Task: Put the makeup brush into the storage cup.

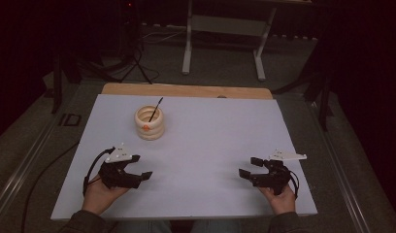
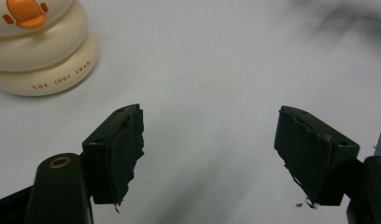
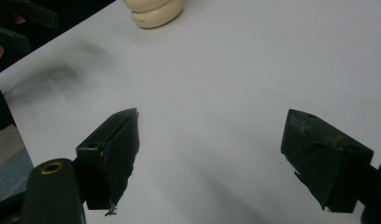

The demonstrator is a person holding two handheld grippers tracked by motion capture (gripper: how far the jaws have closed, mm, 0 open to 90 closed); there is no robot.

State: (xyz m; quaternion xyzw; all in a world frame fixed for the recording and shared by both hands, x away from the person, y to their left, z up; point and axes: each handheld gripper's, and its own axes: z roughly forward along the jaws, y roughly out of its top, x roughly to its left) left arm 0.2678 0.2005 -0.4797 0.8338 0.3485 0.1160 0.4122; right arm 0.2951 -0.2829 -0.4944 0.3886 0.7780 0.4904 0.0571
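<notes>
A cream ringed pen holder (image 1: 149, 123) with an orange duck mark stands on the white table sheet (image 1: 201, 145), left of centre toward the back. A thin black pen (image 1: 155, 109) leans in it. My left gripper (image 1: 140, 170) rests open near the front left, below the holder, with nothing between its jaws. My right gripper (image 1: 250, 166) rests open near the front right, jaws pointing left. The holder (image 2: 37, 44) sits at the upper left of the left gripper view, ahead of the open left gripper (image 2: 209, 149). Far off in the right gripper view is the holder (image 3: 153, 10), beyond the open right gripper (image 3: 209, 154).
A wooden table edge (image 1: 186, 90) shows behind the sheet. Beyond it stand a white desk frame (image 1: 225, 43) and a dark tripod (image 1: 135, 53) on the grey floor. The other hand's gripper (image 3: 11, 28) is at the upper left of the right gripper view.
</notes>
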